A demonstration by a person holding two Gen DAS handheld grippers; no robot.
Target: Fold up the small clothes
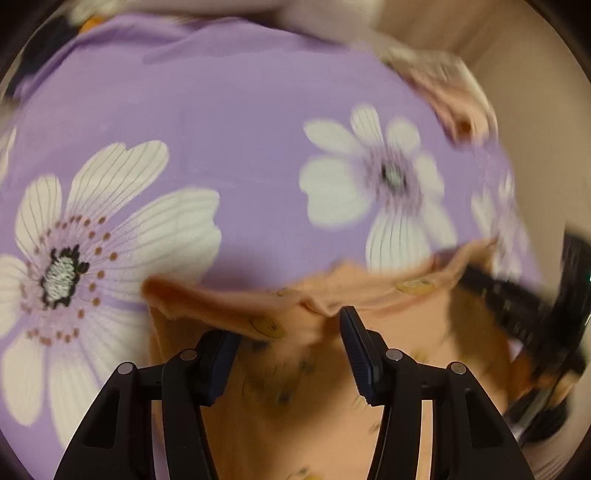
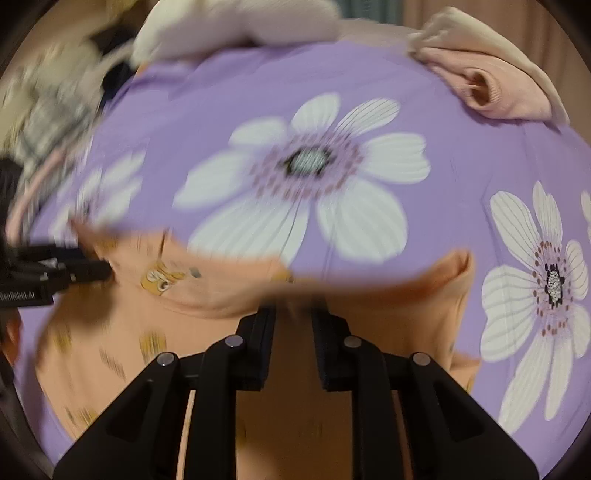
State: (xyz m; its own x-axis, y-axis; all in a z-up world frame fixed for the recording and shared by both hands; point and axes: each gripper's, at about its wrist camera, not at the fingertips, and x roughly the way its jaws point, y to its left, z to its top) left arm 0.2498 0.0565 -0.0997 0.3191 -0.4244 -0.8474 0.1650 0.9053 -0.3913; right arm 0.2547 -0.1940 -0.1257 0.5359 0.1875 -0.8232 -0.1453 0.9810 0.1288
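Left gripper is hovering over the near edge of a peach garment, its jaws standing wide apart with the bunched hem lying between and just beyond them; nothing is clamped. Right gripper is sitting with its jaws narrowed around a raised fold of the same peach garment; the cloth is passing between the fingers, but blur is hiding whether the pads are actually pinching it, so its state cannot be told. In the right wrist view the left gripper is showing at the far left, touching the garment's printed edge. In the left wrist view the right gripper is appearing as a dark blur at the right.

The garment, printed with small yellow figures, is lying partly lifted on a purple bedsheet patterned with large white flowers. Farther back, a pale pink garment is resting at the sheet's far edge, and a white garment is lying beyond it. A grey patterned bundle is sitting at the far left, blurred.
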